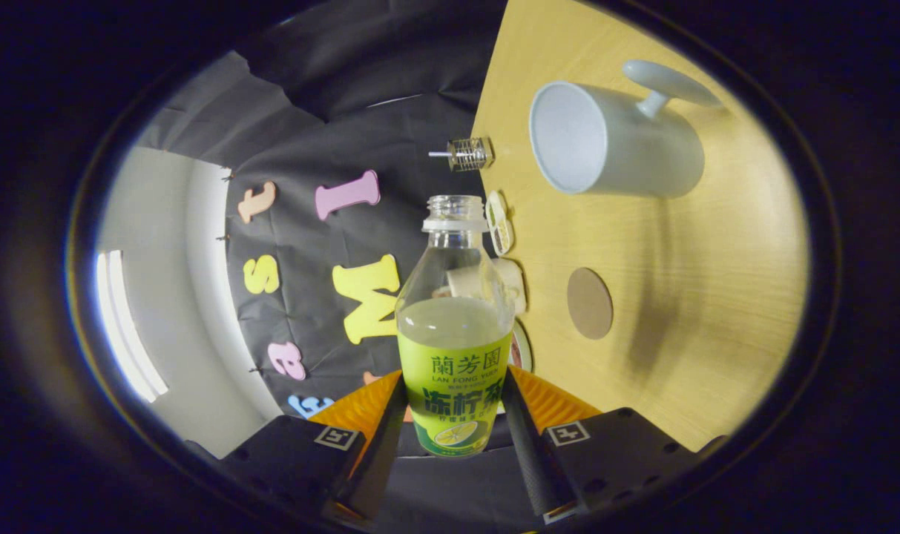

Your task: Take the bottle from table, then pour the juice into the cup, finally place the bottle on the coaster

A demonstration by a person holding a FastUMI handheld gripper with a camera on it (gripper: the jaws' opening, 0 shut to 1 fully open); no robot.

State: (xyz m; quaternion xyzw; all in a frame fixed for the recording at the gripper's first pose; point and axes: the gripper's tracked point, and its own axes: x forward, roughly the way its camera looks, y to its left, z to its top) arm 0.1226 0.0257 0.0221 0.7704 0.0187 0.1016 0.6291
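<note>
1. The bottle [454, 348] is held between the two fingers [381, 437] of the gripper [453, 434], which are closed to the bottle's width and press on either side of its labelled lower body.
2. The bottle's cap is off and its open neck points straight ahead of the jaws; the juice level is seen a little above the label.
3. The whole gripper appears rolled hard to one side, since the table [687, 311] stands almost on edge beyond the right finger, with the booth wall beyond the left one.
4. The cup [616, 137] lies well ahead of the jaws and off to the right-finger side, its mouth turned toward the bottle; the neck is not yet over the rim.
5. For a clean pour, the neck should be carried over the cup's mouth before more tilt is added, and the tilt raised slowly so the stream is kept narrow.
6. The grip should be kept firm, as the wet-looking label may slide.
7. The coaster [590, 302] lies flat on the table, nearer the jaws than the cup and beside the bottle's shoulder.
8. Small objects at the table's edge just behind the bottle cannot be made out clearly; they should be given room.
</note>
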